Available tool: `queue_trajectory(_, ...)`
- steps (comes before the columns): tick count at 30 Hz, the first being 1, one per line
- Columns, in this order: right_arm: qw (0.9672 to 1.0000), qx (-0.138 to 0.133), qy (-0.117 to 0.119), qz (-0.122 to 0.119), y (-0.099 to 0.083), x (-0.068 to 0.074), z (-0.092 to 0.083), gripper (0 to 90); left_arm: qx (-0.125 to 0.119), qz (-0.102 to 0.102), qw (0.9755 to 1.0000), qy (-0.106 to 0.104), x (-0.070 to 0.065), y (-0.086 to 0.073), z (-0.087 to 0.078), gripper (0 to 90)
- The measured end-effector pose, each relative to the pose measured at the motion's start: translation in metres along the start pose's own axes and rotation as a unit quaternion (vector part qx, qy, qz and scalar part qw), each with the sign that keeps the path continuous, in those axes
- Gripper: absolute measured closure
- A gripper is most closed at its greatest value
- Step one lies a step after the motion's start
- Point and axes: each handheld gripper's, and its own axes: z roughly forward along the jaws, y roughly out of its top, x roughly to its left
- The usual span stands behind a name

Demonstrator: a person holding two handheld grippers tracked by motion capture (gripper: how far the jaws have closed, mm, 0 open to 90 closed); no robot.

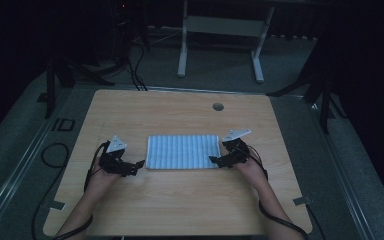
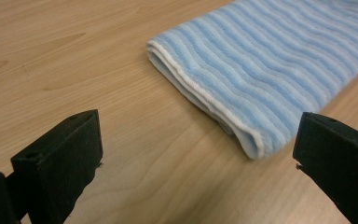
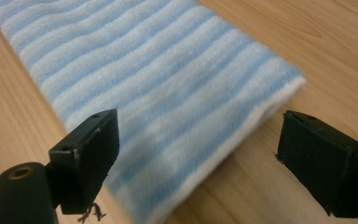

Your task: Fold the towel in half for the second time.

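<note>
High view: folded light-blue striped terry towel (image 1: 182, 151) flat mid-way on the light wooden bench (image 1: 180, 205). Left gripper (image 1: 139, 164) just off its left near corner, right gripper (image 1: 213, 159) at its right near corner.

Left gripper view: fingers (image 2: 60, 158) spread wide, empty; towel (image 2: 270, 70) corner ahead, nearer the right finger, not touched.

Right gripper view: fingers (image 3: 91, 154) spread wide, straddling the towel (image 3: 168, 93) corner; left finger over the fabric, right finger over bare bench (image 3: 335, 56).
</note>
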Motion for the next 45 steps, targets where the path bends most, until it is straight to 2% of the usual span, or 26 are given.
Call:
queue_trajectory(4,0.9998,-0.015,-0.006,0.011,-0.012,0.0,-0.01,12.5,-0.004,-0.002,1.0,0.003,-0.001,-0.008,-0.007,1.4)
queue_trajectory(9,0.9998,-0.007,-0.014,0.011,-0.029,-0.001,-0.019,12.5,-0.022,-0.012,0.9997,0.007,0.001,-0.022,-0.015,1.3)
queue_trajectory(11,0.9998,-0.001,-0.021,0.007,-0.036,-0.003,-0.022,12.5,-0.023,-0.021,0.9995,0.002,0.002,-0.027,-0.019,1.3)
queue_trajectory(14,0.9995,-0.005,-0.03,0.013,-0.046,-0.004,-0.03,12.5,-0.02,-0.022,0.9996,0.003,0.001,-0.035,-0.024,1.4)
queue_trajectory(18,0.9986,-0.018,-0.039,0.03,-0.06,-0.006,-0.043,12.5,-0.025,-0.029,0.9992,0.008,0.003,-0.045,-0.031,1.4)
queue_trajectory(22,0.9969,-0.028,-0.06,0.042,-0.073,-0.006,-0.056,12.5,-0.024,-0.041,0.9987,0.017,0.006,-0.052,-0.038,1.4)
queue_trajectory(28,0.995,-0.027,-0.073,0.062,-0.092,-0.009,-0.072,12.5,-0.037,-0.054,0.9976,0.021,0.008,-0.062,-0.047,1.4)
queue_trajectory(32,0.9926,-0.031,-0.092,0.073,-0.103,-0.008,-0.082,12.5,-0.031,-0.051,0.9977,0.032,0.007,-0.066,-0.049,1.3)
queue_trajectory(36,0.989,-0.042,-0.116,0.082,-0.113,-0.005,-0.093,12.6,-0.041,-0.057,0.9967,0.041,0.006,-0.066,-0.051,1.4)
queue_trajectory(39,0.9862,-0.047,-0.121,0.104,-0.122,-0.006,-0.1,12.5,-0.038,-0.053,0.9967,0.048,0.004,-0.068,-0.051,1.4)
queue_trajectory(42,0.9817,-0.056,-0.144,0.112,-0.131,-0.005,-0.108,12.6,-0.039,-0.052,0.9967,0.05,0.002,-0.069,-0.052,1.4)
queue_trajectory(45,0.9751,-0.071,-0.174,0.118,-0.137,-0.003,-0.117,12.6,-0.044,-0.056,0.996,0.054,0.004,-0.07,-0.056,1.4)
